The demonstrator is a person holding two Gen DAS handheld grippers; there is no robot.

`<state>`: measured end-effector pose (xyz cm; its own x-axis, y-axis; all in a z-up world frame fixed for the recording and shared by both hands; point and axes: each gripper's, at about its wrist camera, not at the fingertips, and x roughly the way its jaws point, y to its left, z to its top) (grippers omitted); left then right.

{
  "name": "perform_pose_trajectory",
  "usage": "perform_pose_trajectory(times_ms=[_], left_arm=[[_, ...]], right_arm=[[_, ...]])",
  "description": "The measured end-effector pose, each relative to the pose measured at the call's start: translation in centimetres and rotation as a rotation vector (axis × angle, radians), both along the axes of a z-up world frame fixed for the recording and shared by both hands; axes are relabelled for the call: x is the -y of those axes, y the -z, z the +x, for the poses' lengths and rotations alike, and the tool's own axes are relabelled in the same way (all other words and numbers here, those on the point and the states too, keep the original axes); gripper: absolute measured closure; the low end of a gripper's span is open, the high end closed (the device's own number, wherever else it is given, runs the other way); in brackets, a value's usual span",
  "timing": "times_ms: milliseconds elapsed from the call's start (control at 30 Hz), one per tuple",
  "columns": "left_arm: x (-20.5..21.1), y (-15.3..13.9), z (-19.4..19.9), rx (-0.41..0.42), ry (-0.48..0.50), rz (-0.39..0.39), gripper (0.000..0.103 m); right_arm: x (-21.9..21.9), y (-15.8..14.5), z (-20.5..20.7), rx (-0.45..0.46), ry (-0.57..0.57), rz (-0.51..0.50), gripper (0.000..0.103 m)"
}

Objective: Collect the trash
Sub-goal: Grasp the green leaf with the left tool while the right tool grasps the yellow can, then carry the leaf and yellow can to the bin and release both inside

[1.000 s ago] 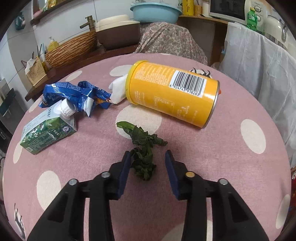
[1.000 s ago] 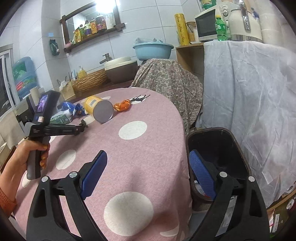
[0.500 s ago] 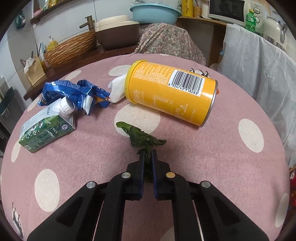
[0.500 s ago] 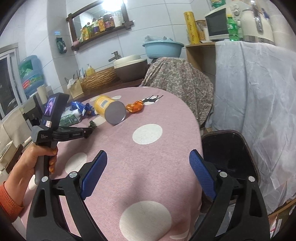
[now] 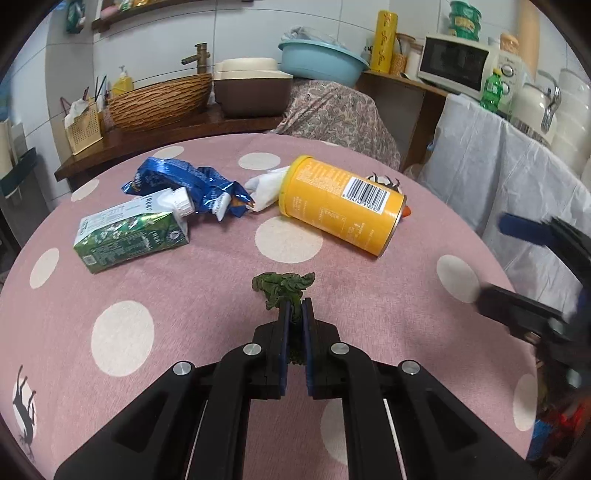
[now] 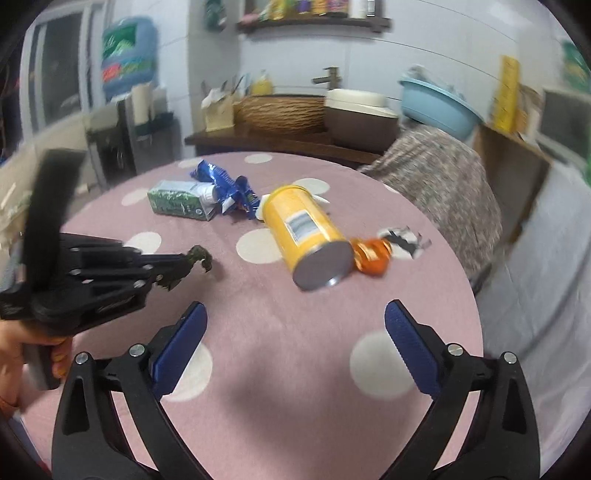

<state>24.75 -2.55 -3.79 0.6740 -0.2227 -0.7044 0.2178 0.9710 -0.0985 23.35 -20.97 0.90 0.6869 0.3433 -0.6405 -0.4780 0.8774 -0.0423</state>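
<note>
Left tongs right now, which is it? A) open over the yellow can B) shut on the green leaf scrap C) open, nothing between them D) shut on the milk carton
B: the left tongs are closed on the green leaf scrap, lifted clear of the pink tablecloth in the right wrist view.

A home kitchen and eating corner. White tiled walls carry a wooden shelf [image 5: 147, 7] of bottles; a brass tap [image 5: 200, 57] stands over a woven basket basin [image 5: 159, 98] on a dark wood counter [image 5: 177, 129]. Beyond the table's [image 5: 184, 295] far right edge are a microwave [image 5: 458, 64], a blue plastic basin [image 5: 321, 62] and a kettle [image 5: 535, 107]; a large water jug [image 6: 127, 55] stands by the window.
</note>
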Motion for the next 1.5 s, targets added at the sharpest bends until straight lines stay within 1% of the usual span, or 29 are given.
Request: perform_pose_trajectory(times_ms=[67, 133, 167, 233, 400, 467, 667, 700, 767, 800, 867, 900, 1033, 1133, 1267, 1500], left_arm=[[-0.4, -0.2, -0.4, 0.006, 0.001, -0.011, 0.095], [-0.6, -0.3, -0.8, 0.009, 0.002, -0.018, 0.095], [-0.7, -0.3, -0.8, 0.01, 0.001, -0.022, 0.095], [-1.0, -0.2, -0.8, 0.007, -0.004, -0.032, 0.095], [-1.5, 0.0, -1.1, 0.003, 0.0, -0.04, 0.095], [-1.7, 0.1, -1.2, 0.001, 0.001, -0.044, 0.095], [-1.9, 0.4, -1.3, -0.002, 0.004, -0.047, 0.095], [-2.0, 0.4, -1.3, -0.002, 0.005, -0.048, 0.095], [-2.0, 0.5, -1.3, -0.003, 0.006, -0.05, 0.095], [-2.1, 0.5, -1.3, -0.004, 0.006, -0.053, 0.095], [-2.0, 0.6, -1.4, -0.008, 0.01, -0.057, 0.095], [-2.0, 0.7, -1.4, -0.01, 0.009, -0.059, 0.095], [-2.1, 0.7, -1.5, -0.008, 0.006, -0.061, 0.095], [-2.1, 0.5, -1.7, -0.005, 0.003, -0.061, 0.095], [-2.0, 0.3, -2.1, 0.001, 0.004, -0.066, 0.095], [-1.2, -0.5, -3.6, 0.027, 0.025, -0.075, 0.095]], right_arm=[[-1.9, -0.1, 1.9, -0.031, -0.05, -0.055, 0.007], [-3.8, -0.2, 3.5, -0.039, -0.086, -0.137, 0.007], [-4.8, 0.0, 4.6, -0.046, -0.1, -0.188, 0.007], [-6.3, 0.4, 6.3, -0.058, -0.101, -0.257, 0.007], [-8.4, 2.1, 10.9, -0.135, -0.089, -0.358, 0.007], [-9.1, 2.7, 12.2, -0.15, -0.079, -0.401, 0.007], [-9.9, 4.0, 14.4, -0.197, -0.07, -0.456, 0.009], [-10.0, 4.1, 14.5, -0.204, -0.069, -0.465, 0.01], [-10.4, 4.5, 14.7, -0.218, -0.077, -0.481, 0.022], [-10.4, 4.7, 14.8, -0.223, -0.079, -0.489, 0.024], [-10.5, 5.0, 14.9, -0.23, -0.075, -0.499, 0.033], [-10.5, 5.2, 14.9, -0.229, -0.071, -0.503, 0.034], [-10.2, 5.1, 14.3, -0.225, -0.079, -0.469, 0.035], [-9.9, 4.7, 13.3, -0.191, -0.083, -0.446, 0.035], [-8.7, 3.6, 11.4, -0.177, -0.089, -0.327, 0.035], [-4.6, 1.3, 6.1, -0.128, -0.087, -0.081, 0.035]])
